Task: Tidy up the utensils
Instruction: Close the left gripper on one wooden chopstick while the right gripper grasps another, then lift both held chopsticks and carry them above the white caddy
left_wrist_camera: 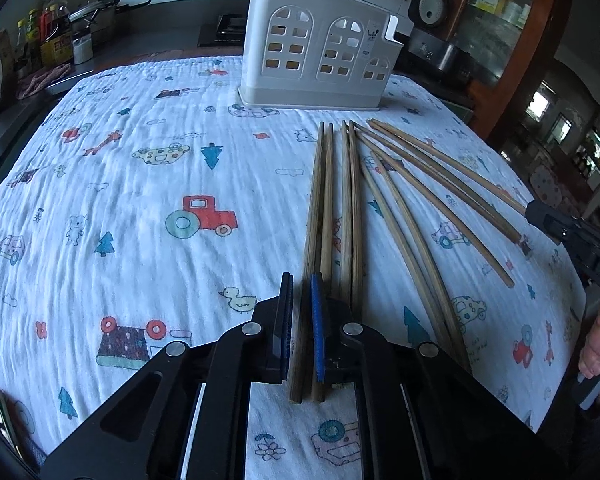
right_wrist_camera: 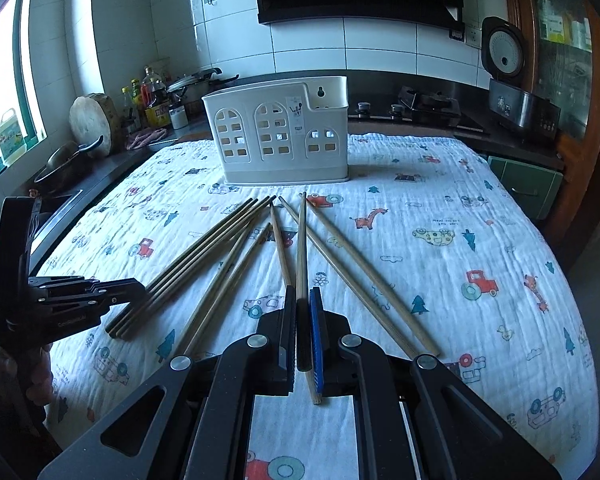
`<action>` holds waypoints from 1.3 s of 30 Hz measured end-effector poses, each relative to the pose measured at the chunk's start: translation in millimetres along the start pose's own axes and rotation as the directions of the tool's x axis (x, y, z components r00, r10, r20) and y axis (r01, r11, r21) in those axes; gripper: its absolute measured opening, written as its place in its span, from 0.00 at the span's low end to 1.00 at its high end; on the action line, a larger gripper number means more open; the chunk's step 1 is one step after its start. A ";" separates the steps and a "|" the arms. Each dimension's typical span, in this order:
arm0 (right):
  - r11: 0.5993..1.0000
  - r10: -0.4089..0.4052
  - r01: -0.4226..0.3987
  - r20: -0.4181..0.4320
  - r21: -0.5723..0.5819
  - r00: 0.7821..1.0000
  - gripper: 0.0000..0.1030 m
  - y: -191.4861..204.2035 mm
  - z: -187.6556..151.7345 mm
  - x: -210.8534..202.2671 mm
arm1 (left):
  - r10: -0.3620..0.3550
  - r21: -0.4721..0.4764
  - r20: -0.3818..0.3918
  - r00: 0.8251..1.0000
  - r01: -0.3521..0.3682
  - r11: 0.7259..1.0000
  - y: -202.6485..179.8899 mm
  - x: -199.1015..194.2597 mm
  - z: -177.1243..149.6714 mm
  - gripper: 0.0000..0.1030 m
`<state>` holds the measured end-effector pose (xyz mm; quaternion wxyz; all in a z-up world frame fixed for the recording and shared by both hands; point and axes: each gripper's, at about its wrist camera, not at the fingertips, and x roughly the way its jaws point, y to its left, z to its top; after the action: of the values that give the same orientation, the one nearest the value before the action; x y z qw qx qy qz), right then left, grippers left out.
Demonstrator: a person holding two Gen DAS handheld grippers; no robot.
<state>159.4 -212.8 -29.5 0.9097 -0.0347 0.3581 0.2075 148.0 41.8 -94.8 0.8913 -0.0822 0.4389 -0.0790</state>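
Pick-up step: left gripper (left_wrist_camera: 302,280) fingers clamp two chopsticks (left_wrist_camera: 320,200), right gripper (right_wrist_camera: 303,294) fingers clamp one chopstick (right_wrist_camera: 301,240); next, lift both into the holder (right_wrist_camera: 276,128).

Both claws are pointing steeply downward: the left claw (left_wrist_camera: 302,300) is pinching closed on a chopstick pair (left_wrist_camera: 318,216), and the right claw (right_wrist_camera: 303,312) is clamping one chopstick (right_wrist_camera: 301,248).

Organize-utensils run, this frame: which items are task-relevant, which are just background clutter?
Belongs to the job:
- chopsticks spread on the printed cloth
- white utensil holder
- left gripper, shut on two chopsticks
- right gripper, shut on one chopstick

Just lying about:
- oil and sauce bottles
- pot with lid
- round chopping block
- rice cooker
- gas hob
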 end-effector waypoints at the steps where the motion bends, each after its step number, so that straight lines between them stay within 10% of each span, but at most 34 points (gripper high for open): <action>1: 1.000 0.000 0.000 0.001 -0.001 1.000 0.07 -0.2 0.1 -0.4 | 0.006 0.003 -0.010 1.000 -0.006 1.000 0.2 2.6 1.4 0.08; 21: 0.999 0.007 -0.005 0.057 -0.034 0.998 0.07 -3.1 21.8 -20.5 | 0.045 0.024 0.071 0.996 -0.047 0.999 -14.4 -25.8 14.8 0.06; 39: 0.988 0.056 -0.041 0.099 -0.146 0.993 0.07 -3.1 134.2 -22.1 | -0.012 0.107 0.195 0.981 -0.010 0.994 -29.3 -82.0 113.5 0.05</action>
<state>231.7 -195.0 84.4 0.9167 -0.0807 0.2955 0.2566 186.9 39.4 42.9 0.9332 -0.0415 0.3442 -0.0945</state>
